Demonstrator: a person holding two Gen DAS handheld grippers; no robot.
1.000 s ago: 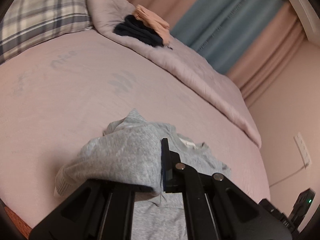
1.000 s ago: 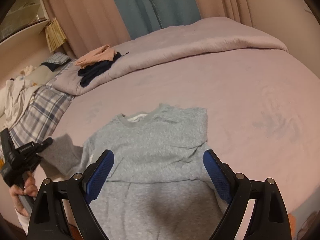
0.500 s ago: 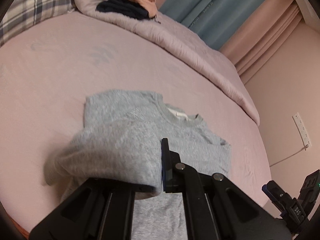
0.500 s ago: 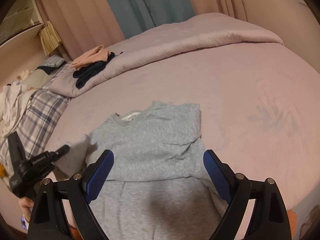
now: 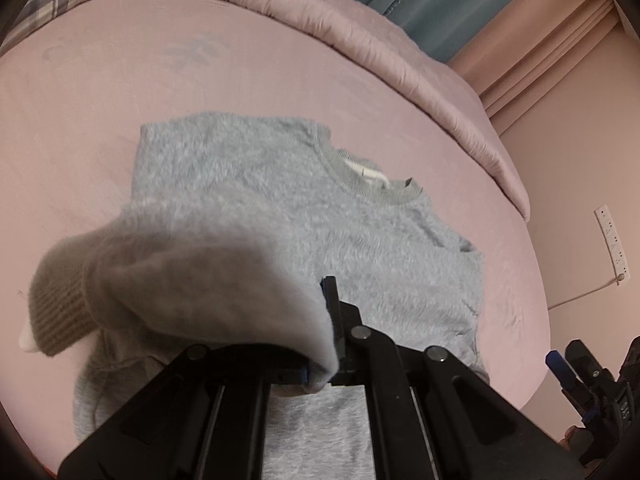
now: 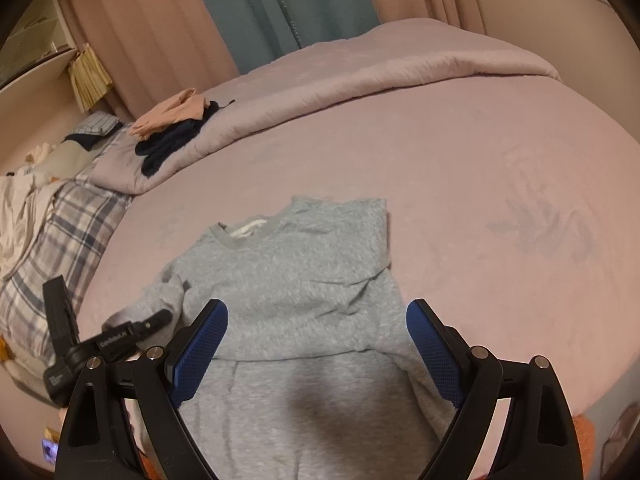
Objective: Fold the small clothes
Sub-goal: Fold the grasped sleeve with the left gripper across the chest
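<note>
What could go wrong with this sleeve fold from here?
The left tool pinches only a small edge of the gray sleeve, so the fabric might slip out early. The ribbed cuff droops off to one side and may land bunched on the sweater. The right tool is open above it, so nothing pins the body.

- The bed (image 6: pixel 460 184) carries a pink sheet.
- A grey sweater (image 6: pixel 296 264) lies flat near its front edge, neck toward the far side.
- A folded quilt (image 6: pixel 360 76) lies along the far edge.
- A plaid pillow (image 6: pixel 52 248) sits at the left end.
</note>
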